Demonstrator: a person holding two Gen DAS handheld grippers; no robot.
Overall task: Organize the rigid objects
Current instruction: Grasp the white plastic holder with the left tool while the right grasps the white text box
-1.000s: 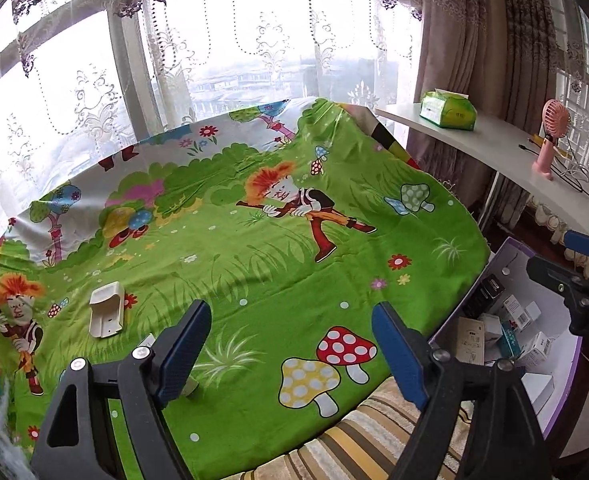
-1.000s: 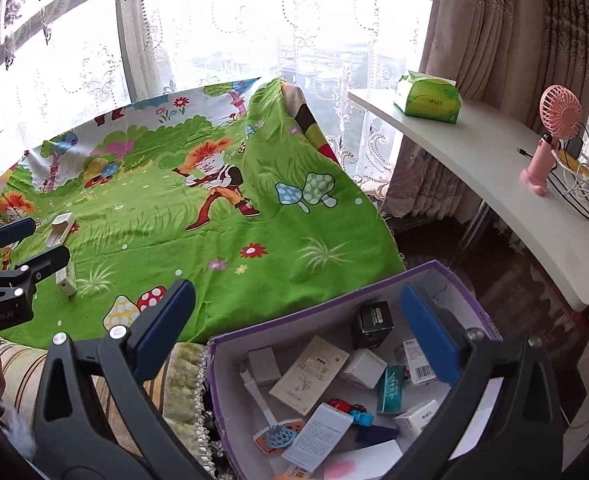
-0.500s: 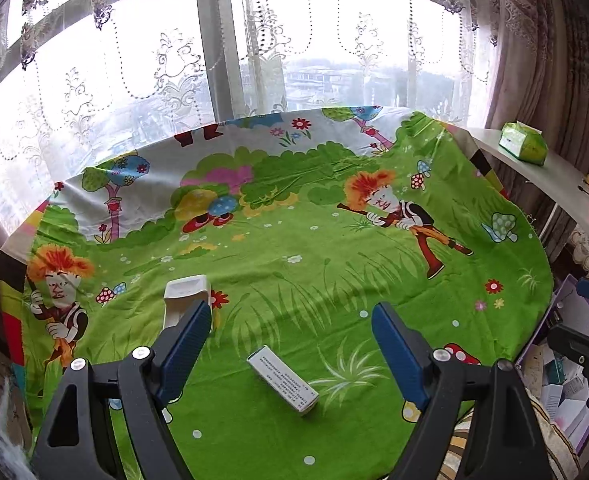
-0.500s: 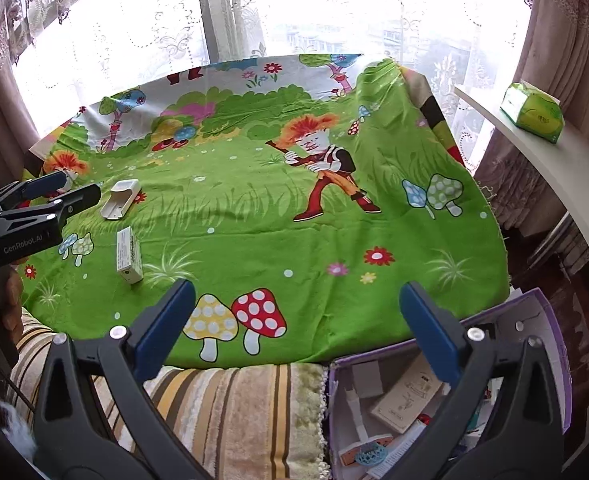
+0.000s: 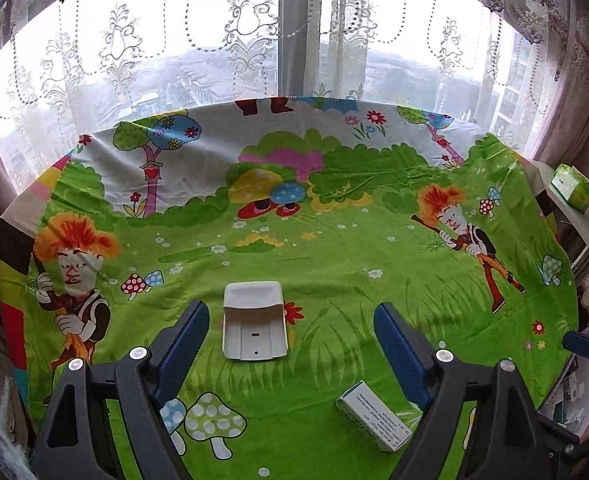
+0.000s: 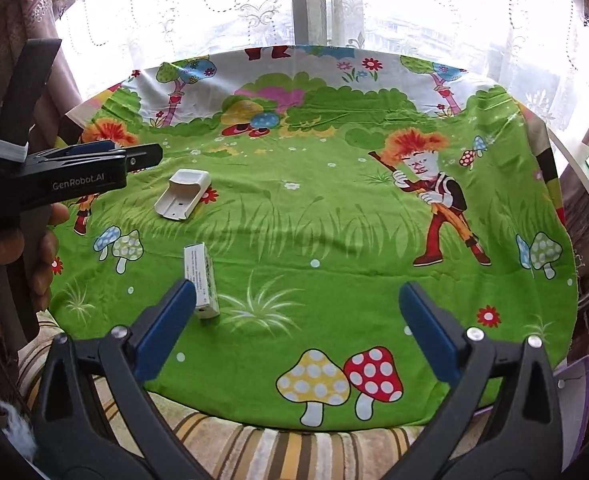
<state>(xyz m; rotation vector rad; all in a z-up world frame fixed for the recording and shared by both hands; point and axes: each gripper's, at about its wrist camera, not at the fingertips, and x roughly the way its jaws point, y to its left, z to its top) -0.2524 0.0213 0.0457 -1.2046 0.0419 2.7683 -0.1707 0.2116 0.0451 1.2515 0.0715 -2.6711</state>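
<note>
My left gripper (image 5: 290,332) tilts down, jaws opening empty over the white plastic holder (image 5: 254,322), which sat far left before; right gripper (image 6: 294,320) wide

I see a white plastic holder (image 5: 254,322) lying flat on its back on the green cartoon cloth (image 5: 334,256), open side up; near it, apart, I see a small white carton (image 5: 373,416) with fine print and a green edge, lying on its long side.
</note>
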